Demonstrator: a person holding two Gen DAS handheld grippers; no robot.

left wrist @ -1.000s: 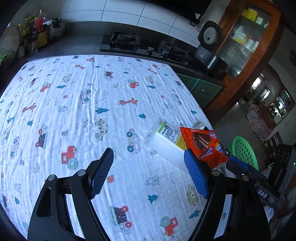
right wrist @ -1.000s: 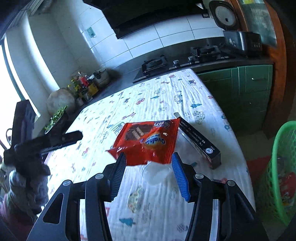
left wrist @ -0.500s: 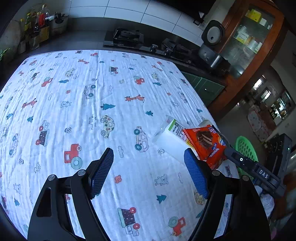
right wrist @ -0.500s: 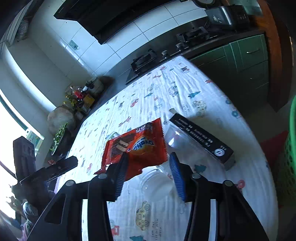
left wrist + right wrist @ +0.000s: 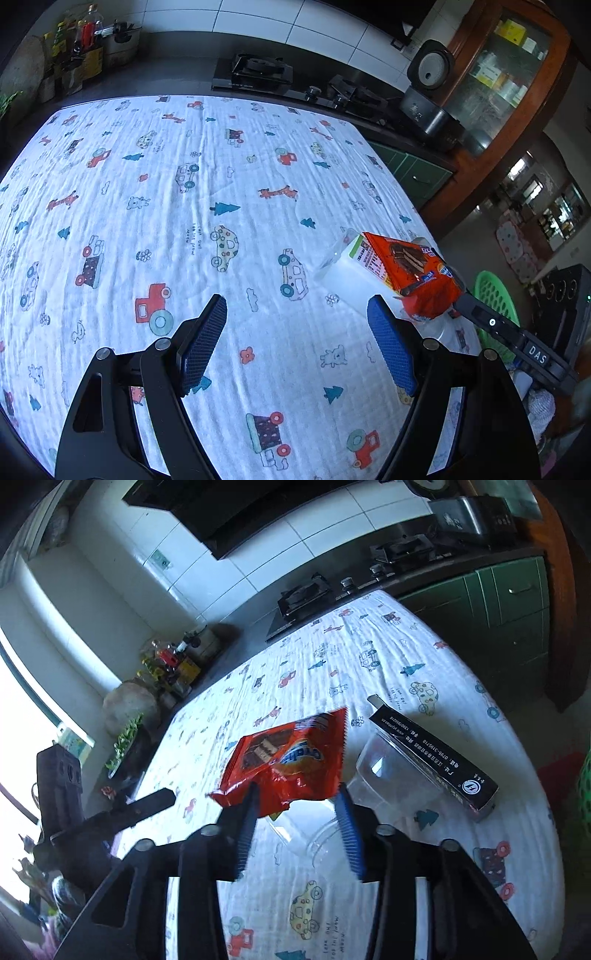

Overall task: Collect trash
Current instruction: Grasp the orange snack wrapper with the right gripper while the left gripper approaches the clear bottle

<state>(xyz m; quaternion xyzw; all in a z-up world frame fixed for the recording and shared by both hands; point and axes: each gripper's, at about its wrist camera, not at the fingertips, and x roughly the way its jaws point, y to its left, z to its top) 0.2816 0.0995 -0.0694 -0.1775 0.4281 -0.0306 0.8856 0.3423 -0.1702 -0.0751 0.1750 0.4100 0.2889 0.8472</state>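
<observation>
Kitchen counter [image 5: 155, 206] under a printed cloth: right tongs [image 5: 297, 827] grasp the orange wrapper [image 5: 291, 764], lifted ahead of their tips; left tongs [image 5: 295, 341] gape empty, wrapper off right.

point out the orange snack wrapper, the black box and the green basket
orange snack wrapper [image 5: 291, 760], right wrist view, middle of its printed front
black box [image 5: 432, 753], right wrist view, its long top face with white print
green basket [image 5: 493, 295], left wrist view, its mesh wall
</observation>
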